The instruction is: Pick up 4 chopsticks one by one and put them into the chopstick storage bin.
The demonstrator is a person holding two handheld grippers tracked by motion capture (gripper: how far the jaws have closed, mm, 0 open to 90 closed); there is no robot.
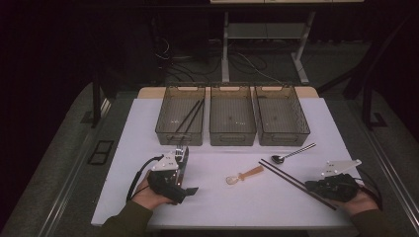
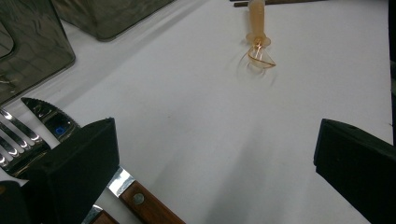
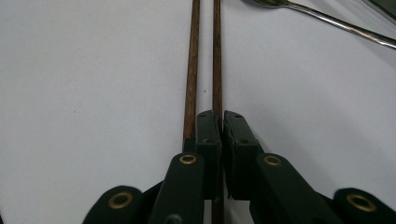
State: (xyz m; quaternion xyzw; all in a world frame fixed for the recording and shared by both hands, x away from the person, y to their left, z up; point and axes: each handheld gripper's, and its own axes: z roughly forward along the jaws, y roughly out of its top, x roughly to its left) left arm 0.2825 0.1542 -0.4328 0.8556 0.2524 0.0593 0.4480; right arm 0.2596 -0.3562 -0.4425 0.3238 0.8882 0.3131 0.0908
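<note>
Right tongs (image 3: 218,122) pinching one brown chopstick (image 3: 217,56) of the pair lying flat on the white surface (image 1: 222,197) (its twin just outside the jaw), left tongs (image 2: 215,149) spread wide beside a fork (image 2: 14,135).

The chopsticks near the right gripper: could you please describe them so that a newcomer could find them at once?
On the white table, look in front of the three mesh bins, toward the right gripper. The dark brown chopsticks lie there as a close pair, running diagonally, with the gripper's jaws shut over one stick. Unlike the shiny metal spoon and the translucent orange spoon nearby, they are thin, straight and dark.
</note>
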